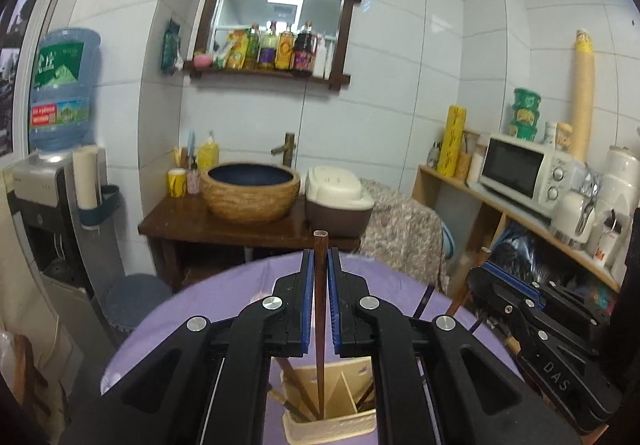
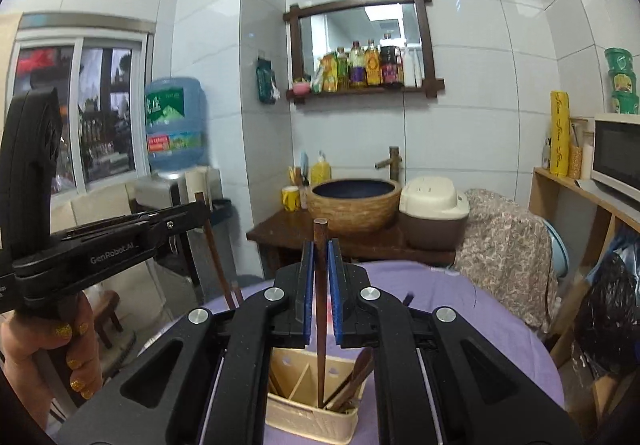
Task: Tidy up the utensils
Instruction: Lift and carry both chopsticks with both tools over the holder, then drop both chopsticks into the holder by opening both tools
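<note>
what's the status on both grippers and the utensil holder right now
Left gripper shut on a dark brown wooden chopstick. Right gripper shut on another brown chopstick. Both tips over the beige divided holder. Nothing blocking.

So the utensil holder (image 1: 332,417) sits on the surface (image 1: 192,309), right under both hand-held grippers. The left hand-held gripper (image 1: 319,265) has a chopstick (image 1: 320,325) between its pads, lower end down inside the holder. The right hand-held gripper (image 2: 319,265) has its own chopstick (image 2: 320,345) the same way, tip in the holder next to the divider. Behind the surface there's a basin (image 1: 250,191) on a wooden stand (image 1: 176,223), a water dispenser (image 1: 40,197) off left, a microwave (image 1: 520,169) on the shelf at right.
</note>
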`<state>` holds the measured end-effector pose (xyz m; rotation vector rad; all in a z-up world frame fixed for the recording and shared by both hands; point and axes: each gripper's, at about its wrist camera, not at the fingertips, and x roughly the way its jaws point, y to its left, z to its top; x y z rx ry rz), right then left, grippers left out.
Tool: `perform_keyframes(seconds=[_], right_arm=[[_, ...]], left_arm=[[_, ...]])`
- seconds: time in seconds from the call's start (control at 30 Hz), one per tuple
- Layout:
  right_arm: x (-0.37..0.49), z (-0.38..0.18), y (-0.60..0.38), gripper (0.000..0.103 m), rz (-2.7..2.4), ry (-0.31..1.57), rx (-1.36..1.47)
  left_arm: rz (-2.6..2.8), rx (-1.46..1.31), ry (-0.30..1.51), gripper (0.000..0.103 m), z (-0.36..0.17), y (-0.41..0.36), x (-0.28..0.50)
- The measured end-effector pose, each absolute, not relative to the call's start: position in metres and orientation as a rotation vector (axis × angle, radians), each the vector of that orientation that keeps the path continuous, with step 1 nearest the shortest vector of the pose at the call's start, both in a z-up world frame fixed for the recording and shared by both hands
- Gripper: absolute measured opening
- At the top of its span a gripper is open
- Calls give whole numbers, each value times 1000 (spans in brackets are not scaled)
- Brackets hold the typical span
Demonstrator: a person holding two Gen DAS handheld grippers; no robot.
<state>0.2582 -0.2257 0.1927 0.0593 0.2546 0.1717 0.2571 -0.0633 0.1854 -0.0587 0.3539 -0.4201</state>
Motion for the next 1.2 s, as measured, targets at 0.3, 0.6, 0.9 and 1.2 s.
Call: perform_keyframes(seconds=[0.3, 0.6, 0.9, 1.2], right_arm=[[269, 151, -223, 8, 170, 333, 48], [259, 147, -225, 37, 150, 293, 15], [204, 150, -238, 92, 81, 158, -4], [124, 84, -239, 97, 26, 188, -11]], left_arm=[[-433, -57, 490, 8, 131, -65, 273], [-450, -62, 489, 8, 128, -60, 265], [-413, -41, 341, 84, 128, -29, 212], [-357, -27, 211, 98, 86, -2, 120]])
